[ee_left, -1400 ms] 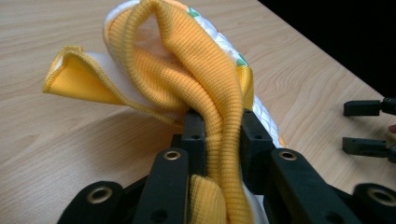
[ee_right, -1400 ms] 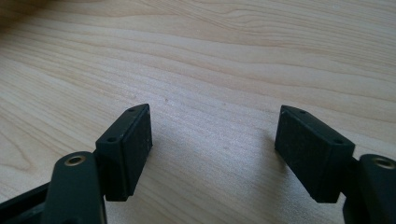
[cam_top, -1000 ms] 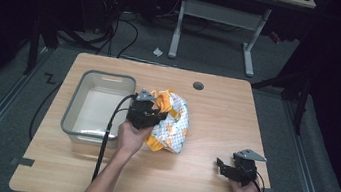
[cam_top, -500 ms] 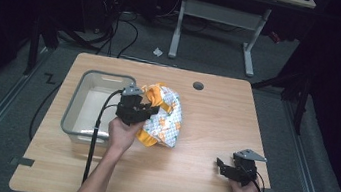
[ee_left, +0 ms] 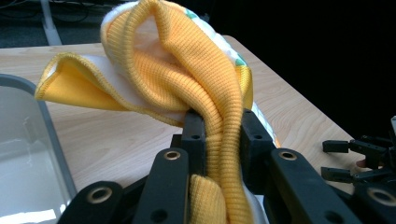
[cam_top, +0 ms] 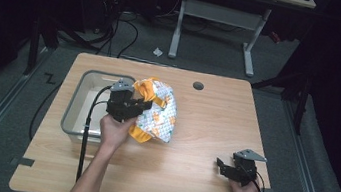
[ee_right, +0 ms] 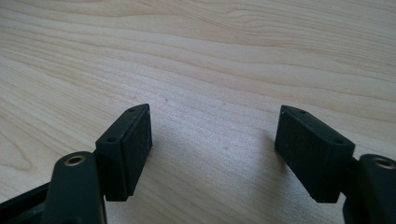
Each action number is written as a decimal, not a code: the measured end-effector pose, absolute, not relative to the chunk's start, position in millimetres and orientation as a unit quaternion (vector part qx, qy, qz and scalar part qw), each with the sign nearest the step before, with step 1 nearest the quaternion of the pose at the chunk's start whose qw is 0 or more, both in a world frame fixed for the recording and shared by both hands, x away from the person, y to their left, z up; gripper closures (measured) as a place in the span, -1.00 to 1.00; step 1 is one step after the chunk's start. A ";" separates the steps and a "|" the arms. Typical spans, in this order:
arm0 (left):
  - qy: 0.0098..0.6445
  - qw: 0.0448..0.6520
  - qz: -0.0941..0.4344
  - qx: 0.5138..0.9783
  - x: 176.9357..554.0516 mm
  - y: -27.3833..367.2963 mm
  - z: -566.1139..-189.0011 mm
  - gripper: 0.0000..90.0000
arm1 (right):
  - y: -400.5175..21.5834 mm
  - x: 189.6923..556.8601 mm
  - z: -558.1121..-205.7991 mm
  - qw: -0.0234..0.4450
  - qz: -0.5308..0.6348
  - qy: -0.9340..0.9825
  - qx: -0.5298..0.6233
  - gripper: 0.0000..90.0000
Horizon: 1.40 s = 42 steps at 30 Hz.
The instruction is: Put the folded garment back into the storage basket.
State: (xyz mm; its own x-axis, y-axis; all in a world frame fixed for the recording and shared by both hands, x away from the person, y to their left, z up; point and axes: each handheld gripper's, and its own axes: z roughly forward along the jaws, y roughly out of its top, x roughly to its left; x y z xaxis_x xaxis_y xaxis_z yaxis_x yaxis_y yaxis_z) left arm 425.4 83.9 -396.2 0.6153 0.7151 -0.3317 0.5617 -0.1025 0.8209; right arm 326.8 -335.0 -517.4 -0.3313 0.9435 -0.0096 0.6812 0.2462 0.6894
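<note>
A small garment (cam_top: 158,112), white with an orange and green print and orange ribbed trim, hangs lifted over the middle of the wooden table (cam_top: 204,131). My left gripper (cam_top: 137,107) is shut on its orange ribbed edge (ee_left: 219,126), right beside the clear plastic bin (cam_top: 77,113). The trim runs between the two black pads (ee_left: 194,135) and down past them. My right gripper (cam_top: 222,165) rests low near the table's front right, open, with bare wood between its pads (ee_right: 133,140).
The bin (ee_left: 28,158) stands at the table's left with nothing seen inside. A round cable hole (cam_top: 198,86) sits near the far edge. Cables and desk legs lie on the floor beyond the table.
My left gripper has carried the garment up and to the left, toward the bin. The cloth now hangs higher off the table. The right gripper has stayed put.
</note>
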 end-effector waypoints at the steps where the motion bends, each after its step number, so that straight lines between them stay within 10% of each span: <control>1: 0.433 0.511 0.077 0.739 425.1 85.0 -395.9 0.68 | -335.0 326.7 -517.4 0.218 0.300 0.759 0.536 -0.39; 42: 0.469 0.523 0.111 0.703 420.1 165.9 -377.1 0.68 | -335.1 326.8 -517.4 0.218 0.300 0.759 0.535 -0.39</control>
